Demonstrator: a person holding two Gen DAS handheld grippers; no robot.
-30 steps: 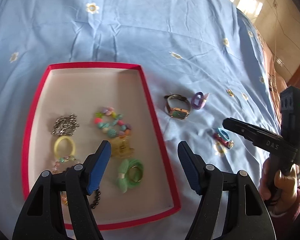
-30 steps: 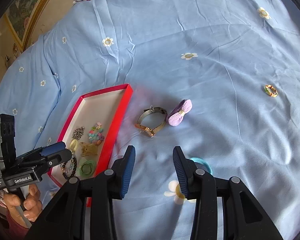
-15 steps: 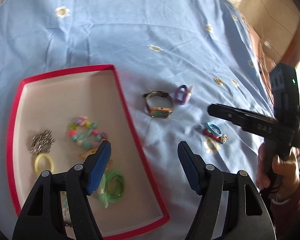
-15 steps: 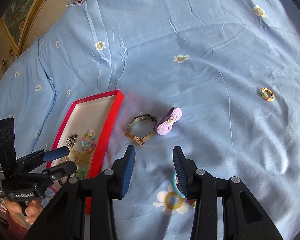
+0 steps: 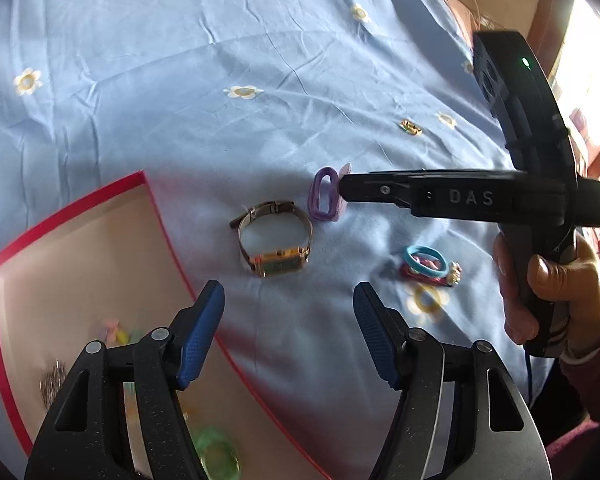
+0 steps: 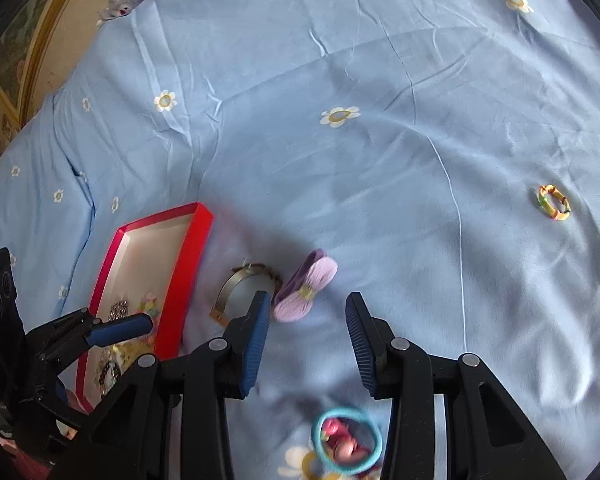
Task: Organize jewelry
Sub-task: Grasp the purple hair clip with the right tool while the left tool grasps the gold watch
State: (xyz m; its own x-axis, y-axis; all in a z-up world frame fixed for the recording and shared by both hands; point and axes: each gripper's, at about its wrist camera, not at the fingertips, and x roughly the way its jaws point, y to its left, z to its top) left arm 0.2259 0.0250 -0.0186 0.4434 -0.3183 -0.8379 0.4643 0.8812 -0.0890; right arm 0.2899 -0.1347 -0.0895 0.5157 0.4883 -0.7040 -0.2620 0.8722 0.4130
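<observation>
The left gripper (image 5: 288, 312) has swung off the red tray (image 5: 156, 216); the watch (image 5: 276, 240) lies just beyond its empty, closing jaws.

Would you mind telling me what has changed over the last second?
Both grippers advanced empty: the left gripper left the red tray for the watch, jaws closing; the right gripper passed the blue ring toward the purple bow. All jewelry lies as before.

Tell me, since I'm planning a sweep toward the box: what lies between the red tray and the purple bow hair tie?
The gold watch lies on the blue sheet between the red tray and the purple bow hair tie; both wrist views show it.
</observation>
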